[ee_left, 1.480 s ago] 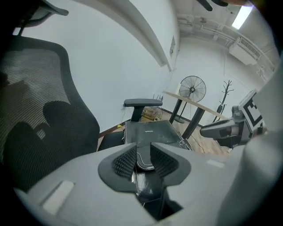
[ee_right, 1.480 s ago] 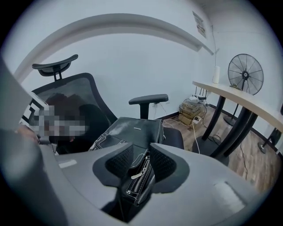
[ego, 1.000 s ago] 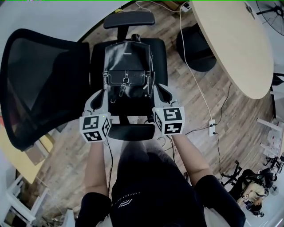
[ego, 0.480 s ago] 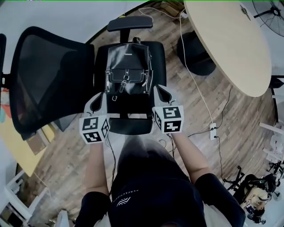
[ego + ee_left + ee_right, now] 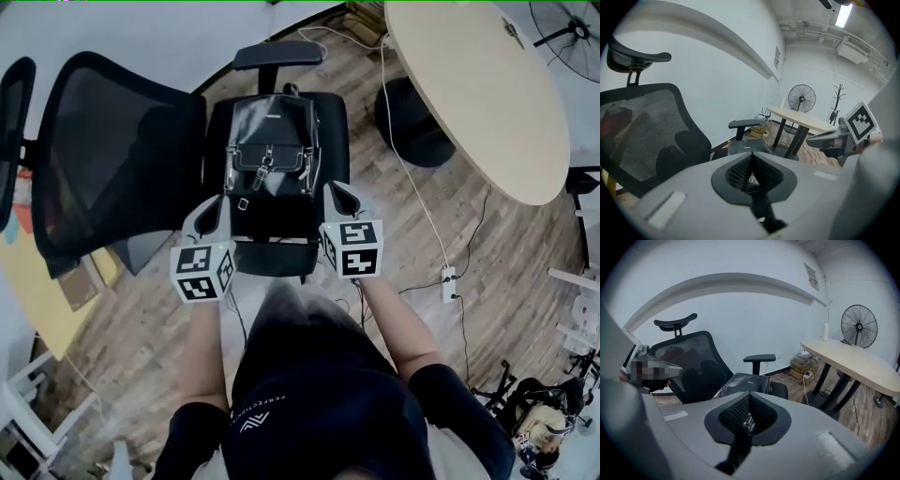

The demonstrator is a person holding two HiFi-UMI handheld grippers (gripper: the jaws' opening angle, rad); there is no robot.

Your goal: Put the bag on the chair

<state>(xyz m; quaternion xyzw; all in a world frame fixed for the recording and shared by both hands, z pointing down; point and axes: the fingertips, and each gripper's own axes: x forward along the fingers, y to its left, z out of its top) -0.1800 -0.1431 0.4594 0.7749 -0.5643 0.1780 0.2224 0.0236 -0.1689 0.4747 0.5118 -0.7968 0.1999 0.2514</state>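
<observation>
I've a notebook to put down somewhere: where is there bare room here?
The table top is almost all bare. On the chair seat only a thin strip shows between the bag and the edge toward the table. It is crowded by the near armrest, where the left gripper and right gripper sit at the bag's corners.

The chair [image 5: 336, 127] is carrying the bag [image 5: 272, 141], which is lying flat on its seat, flap up. The chair is standing on the wooden floor [image 5: 487, 253] near the counter [image 5: 478, 84]. A white cable [image 5: 417, 199] is running across the boards to a power strip [image 5: 449, 277].
</observation>
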